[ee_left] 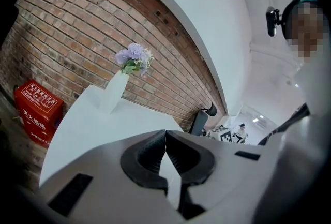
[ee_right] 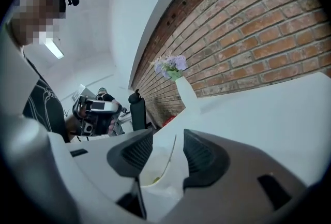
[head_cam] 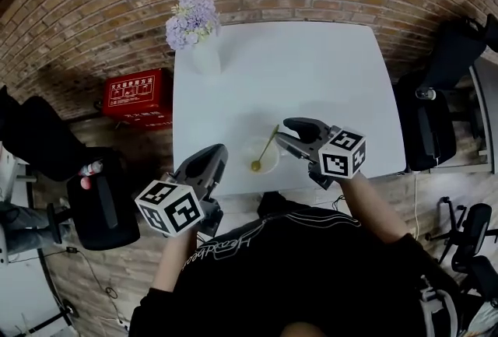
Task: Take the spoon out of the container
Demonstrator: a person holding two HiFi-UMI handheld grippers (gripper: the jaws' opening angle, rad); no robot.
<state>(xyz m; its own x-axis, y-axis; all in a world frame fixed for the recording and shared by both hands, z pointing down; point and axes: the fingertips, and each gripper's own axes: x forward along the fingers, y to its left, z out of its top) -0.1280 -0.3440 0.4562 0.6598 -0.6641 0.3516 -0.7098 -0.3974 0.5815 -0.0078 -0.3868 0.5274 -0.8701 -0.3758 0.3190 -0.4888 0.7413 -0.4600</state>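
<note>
A small pale round container [head_cam: 247, 150] stands near the white table's [head_cam: 311, 71] front edge. A gold spoon [head_cam: 265, 147] lies in it, bowl down and handle leaning out toward the back right. My right gripper [head_cam: 285, 135] sits just right of the container, level with the handle tip. In the right gripper view its jaws stand open, with the spoon handle [ee_right: 168, 158] and the container [ee_right: 149, 167] in the gap, untouched by the pads. My left gripper [head_cam: 218, 156] hovers at the table's front left edge. Its jaws [ee_left: 165, 137] are shut with nothing between them.
A white vase of purple flowers [head_cam: 194, 28] stands at the table's back left corner. A red box [head_cam: 136, 94] lies on the floor to the left. Black chairs stand at the left [head_cam: 97, 203] and right [head_cam: 424, 110]. A brick wall runs behind.
</note>
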